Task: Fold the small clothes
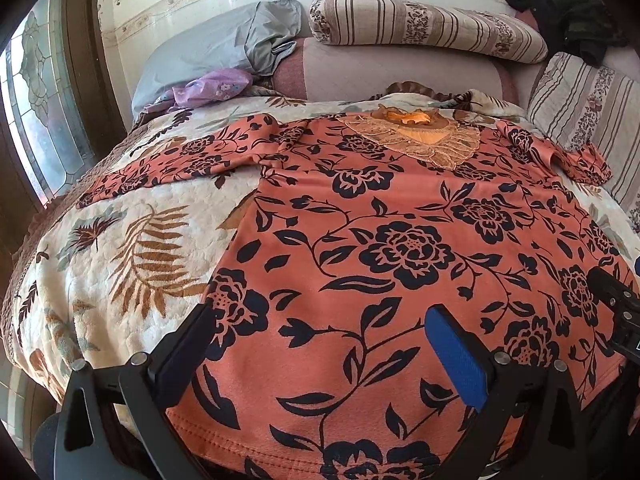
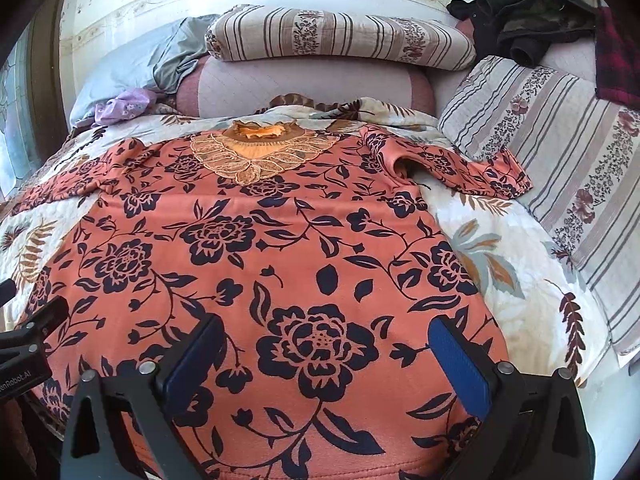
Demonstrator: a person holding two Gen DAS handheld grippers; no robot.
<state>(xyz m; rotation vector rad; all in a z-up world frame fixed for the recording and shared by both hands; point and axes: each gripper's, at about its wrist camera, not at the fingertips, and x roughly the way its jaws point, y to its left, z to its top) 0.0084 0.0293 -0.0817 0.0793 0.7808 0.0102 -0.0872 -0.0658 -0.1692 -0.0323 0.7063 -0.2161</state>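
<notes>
We work over a bed (image 1: 100, 280) whose leaf-print quilt carries everything, with striped pillows (image 2: 340, 36) and loose dark clothes (image 2: 532, 28) banked along its far edge and far right corner. Spread flat on the quilt lies the top (image 1: 400, 248), orange with dark flowers, its lace collar (image 2: 260, 152) toward the far edge and its hem at the near edge just under us. One sleeve (image 1: 168, 160) runs out toward the left edge of the bed, the other sleeve (image 2: 472, 168) toward the right edge, where it is bunched and partly turned on itself. Our left gripper (image 1: 320, 344) hangs over the near left part of the hem with its jaws spread wide and nothing between them; our right gripper (image 2: 324, 356) sits over the near right part, likewise wide and empty. Whether either touches the cloth we cannot tell. We judge the garment laid out and the folding itself not yet begun, so the step in hand is settling on where to take hold. The next move calls for closing each gripper on an edge of the top, likely a side or sleeve, pinching only the fabric and not the quilt, then carrying it across the body without dragging the rest askew.
</notes>
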